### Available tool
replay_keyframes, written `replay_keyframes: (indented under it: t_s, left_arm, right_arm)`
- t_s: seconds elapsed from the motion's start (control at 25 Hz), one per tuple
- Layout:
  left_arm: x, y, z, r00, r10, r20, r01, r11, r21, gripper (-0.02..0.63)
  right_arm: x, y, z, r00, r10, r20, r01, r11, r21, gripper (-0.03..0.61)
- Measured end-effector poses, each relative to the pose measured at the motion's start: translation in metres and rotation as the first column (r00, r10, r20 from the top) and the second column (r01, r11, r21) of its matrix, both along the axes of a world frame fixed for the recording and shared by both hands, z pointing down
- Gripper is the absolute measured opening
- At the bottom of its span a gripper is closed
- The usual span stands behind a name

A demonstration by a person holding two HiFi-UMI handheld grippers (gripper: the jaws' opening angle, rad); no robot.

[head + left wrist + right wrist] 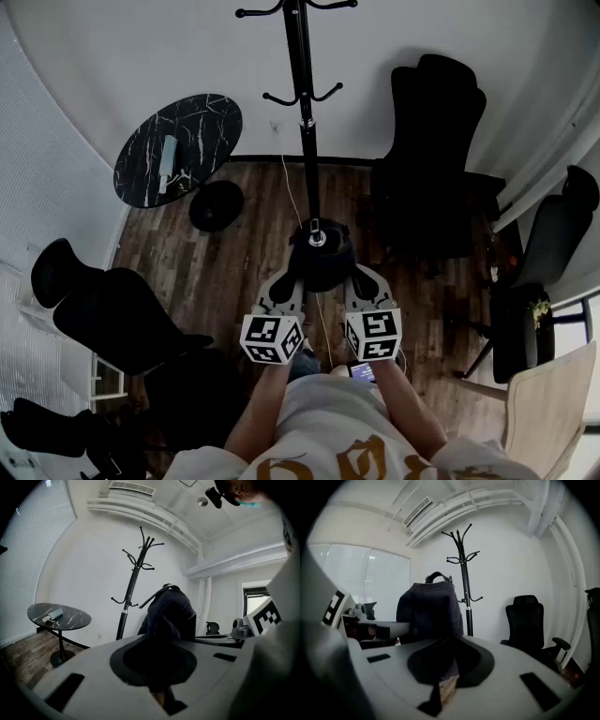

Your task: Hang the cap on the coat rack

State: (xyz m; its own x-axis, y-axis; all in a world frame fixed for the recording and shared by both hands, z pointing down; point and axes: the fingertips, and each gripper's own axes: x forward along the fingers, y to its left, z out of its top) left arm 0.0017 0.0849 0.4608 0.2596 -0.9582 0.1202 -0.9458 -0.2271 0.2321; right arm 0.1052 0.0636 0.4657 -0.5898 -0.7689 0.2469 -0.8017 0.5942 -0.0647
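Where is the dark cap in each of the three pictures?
Head view: the cap is in the middle, just below the foot of the coat rack.
Left gripper view: the cap fills the middle, right of the coat rack.
Right gripper view: the cap is left of the middle, left of the coat rack.
Shared landmark: the black coat rack stands behind the cap in every view.

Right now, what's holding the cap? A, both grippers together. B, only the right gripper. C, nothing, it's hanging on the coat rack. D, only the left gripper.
A: the left gripper and the right gripper are each shut on an edge of the dark cap, which is held in front of the coat rack, whose visible hooks are bare.
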Motion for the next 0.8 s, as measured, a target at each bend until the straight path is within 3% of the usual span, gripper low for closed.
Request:
replay_keyframes:
  t_s: [0.8]
  left_arm:
    - [-0.004,0.014,-0.001,1.000,0.012,0.008,-0.012,1.000,-0.011,0.025]
  right_arm:
    - [-0.004,0.009,-0.004,1.000,-0.008,0.031,0.008,1.000,-0.013,0.018]
